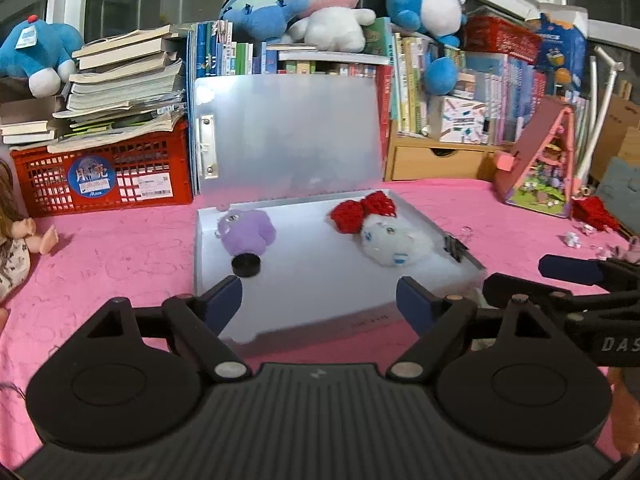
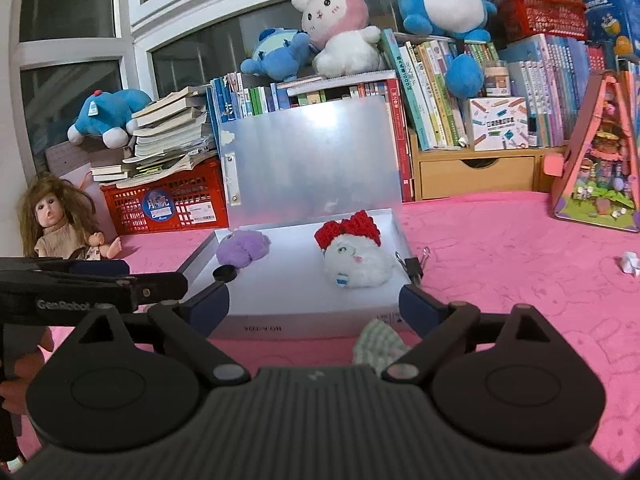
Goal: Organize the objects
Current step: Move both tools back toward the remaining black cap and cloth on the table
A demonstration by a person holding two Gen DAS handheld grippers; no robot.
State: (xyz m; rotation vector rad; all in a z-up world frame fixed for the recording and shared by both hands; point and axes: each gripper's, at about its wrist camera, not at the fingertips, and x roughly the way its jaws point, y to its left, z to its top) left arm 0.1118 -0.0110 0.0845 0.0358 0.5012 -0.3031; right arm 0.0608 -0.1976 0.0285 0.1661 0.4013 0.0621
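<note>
An open white box (image 1: 320, 292) (image 2: 280, 312) with its lid upright stands on the pink table. Inside lie a purple plush (image 1: 246, 232) (image 2: 243, 247), a white plush with a red bow (image 1: 394, 240) (image 2: 356, 262) and a small black cap (image 1: 247, 265) (image 2: 225, 273). A black binder clip (image 1: 454, 246) (image 2: 414, 267) sits at the box's right edge. My left gripper (image 1: 320, 300) is open and empty before the box. My right gripper (image 2: 314, 306) is open and empty; a green checked cloth (image 2: 378, 344) lies just under it.
A red crate (image 1: 104, 176) with books, a bookshelf with plush toys (image 1: 320, 12) and a wooden drawer (image 1: 436, 160) line the back. A doll (image 2: 56, 220) sits at left. A pink toy house (image 2: 596, 168) and small trinkets (image 1: 588, 236) lie at right.
</note>
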